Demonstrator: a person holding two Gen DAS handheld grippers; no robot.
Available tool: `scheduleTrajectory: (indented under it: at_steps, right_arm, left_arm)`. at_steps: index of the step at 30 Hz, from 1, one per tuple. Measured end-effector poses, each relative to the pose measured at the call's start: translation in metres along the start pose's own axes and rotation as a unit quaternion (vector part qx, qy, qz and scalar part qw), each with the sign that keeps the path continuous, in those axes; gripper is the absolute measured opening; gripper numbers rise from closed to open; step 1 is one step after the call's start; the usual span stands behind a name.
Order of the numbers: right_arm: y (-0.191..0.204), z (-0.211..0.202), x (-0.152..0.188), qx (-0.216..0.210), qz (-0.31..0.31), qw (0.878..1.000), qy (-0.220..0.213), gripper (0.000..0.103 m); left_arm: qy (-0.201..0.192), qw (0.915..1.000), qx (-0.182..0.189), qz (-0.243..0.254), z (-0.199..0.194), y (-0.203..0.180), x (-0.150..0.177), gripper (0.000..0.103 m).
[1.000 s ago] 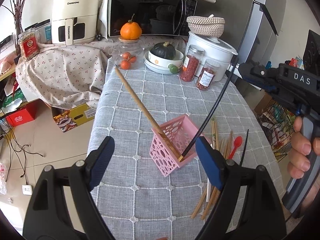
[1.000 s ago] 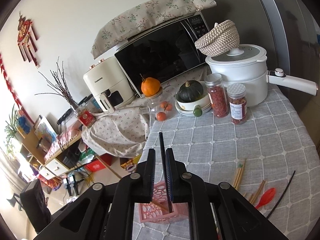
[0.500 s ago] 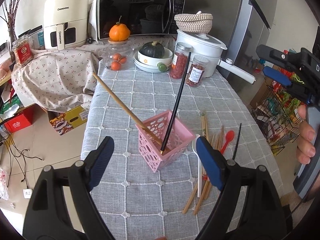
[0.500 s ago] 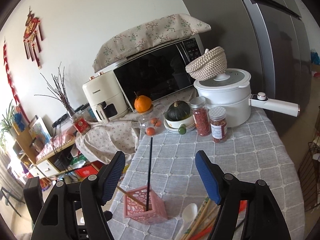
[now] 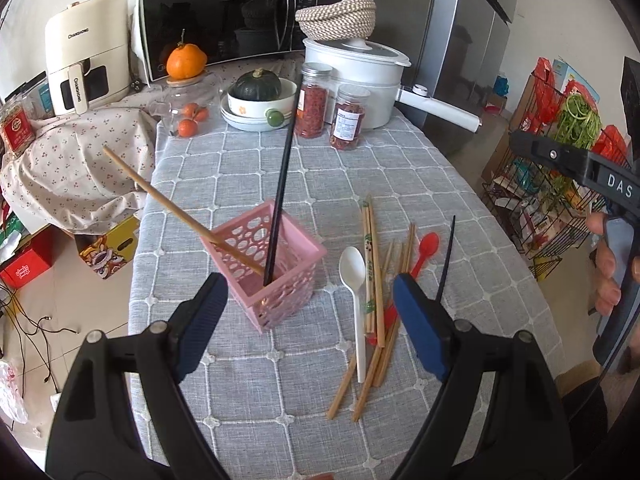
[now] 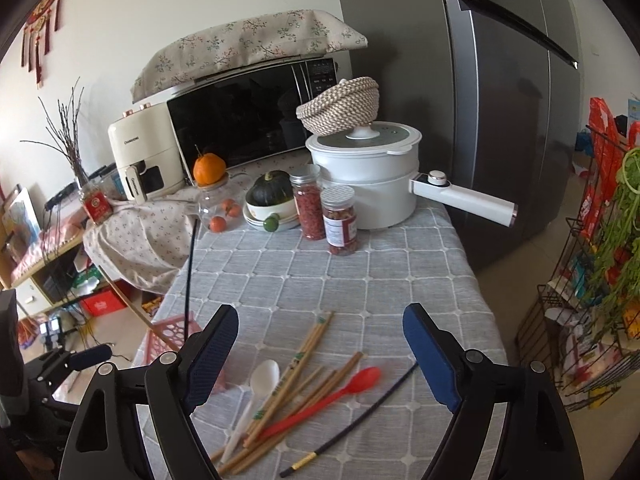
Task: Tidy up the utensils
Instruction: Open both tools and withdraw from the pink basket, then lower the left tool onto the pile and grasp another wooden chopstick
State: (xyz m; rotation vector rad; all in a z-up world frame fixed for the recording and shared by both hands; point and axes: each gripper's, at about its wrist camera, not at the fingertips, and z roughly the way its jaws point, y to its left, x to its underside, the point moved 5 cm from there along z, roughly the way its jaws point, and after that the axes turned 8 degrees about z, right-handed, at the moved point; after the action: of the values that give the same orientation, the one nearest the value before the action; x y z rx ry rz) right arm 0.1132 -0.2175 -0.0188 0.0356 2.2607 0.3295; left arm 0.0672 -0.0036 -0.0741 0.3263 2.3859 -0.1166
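Presently the right claw (image 6: 320,356) is seen spread wide and empty, its jaws having just been opening, with nothing between them. Directly below and ahead of it, loose on the surface (image 6: 400,280), the wooden chopsticks (image 6: 292,372), white spoon (image 6: 256,392), red spoon (image 6: 344,388) and black chopstick (image 6: 360,412) are found, their long axes running diagonally across the claw's line. The left claw (image 5: 308,324) is likewise released and empty; the pile lies to its right, so the right hand is judged nearer. The pink basket (image 5: 280,276), already holding one black and one wooden chopstick, stands just ahead of the left claw. "CHANGHONG" is read on the air fryer (image 5: 86,52); "DAS" on the right claw's body.
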Motion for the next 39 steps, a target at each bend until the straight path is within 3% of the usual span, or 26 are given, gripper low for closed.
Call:
scheduleTrajectory:
  at_steps: [8, 14, 15, 20, 23, 30, 39]
  right_arm:
    - [-0.028, -0.002, 0.011, 0.024, -0.007, 0.999, 0.026, 0.087]
    - [-0.054, 0.015, 0.023, 0.037, 0.023, 0.996, 0.079, 0.087]
    - [-0.059, 0.018, 0.025, 0.041, 0.032, 0.995, 0.089, 0.087]
    - [-0.085, 0.031, 0.035, 0.051, 0.080, 0.986, 0.134, 0.087]
    - [-0.097, 0.037, 0.037, 0.056, 0.097, 0.982, 0.150, 0.087]
    - [-0.116, 0.049, 0.045, 0.069, 0.112, 0.975, 0.176, 0.087]
    - [-0.125, 0.053, 0.046, 0.055, 0.135, 0.970, 0.193, 0.087]
  left_arm:
    - [0.014, 0.9992, 0.013, 0.034, 0.012, -0.034, -0.010, 0.085]
    - [0.036, 0.9975, 0.051, 0.033, 0.029, -0.049, -0.020, 0.083]
    - [0.040, 0.9970, 0.058, 0.032, 0.033, -0.052, -0.022, 0.080]
    - [0.077, 0.9914, 0.104, 0.018, 0.058, -0.071, -0.031, 0.035]
    - [0.103, 0.9880, 0.113, 0.025, 0.080, -0.084, -0.036, 0.015]
    - [0.155, 0.9831, 0.098, 0.013, 0.134, -0.083, -0.044, 0.009]
    - [0.195, 0.9771, 0.085, -0.011, 0.178, -0.076, -0.043, 0.006]
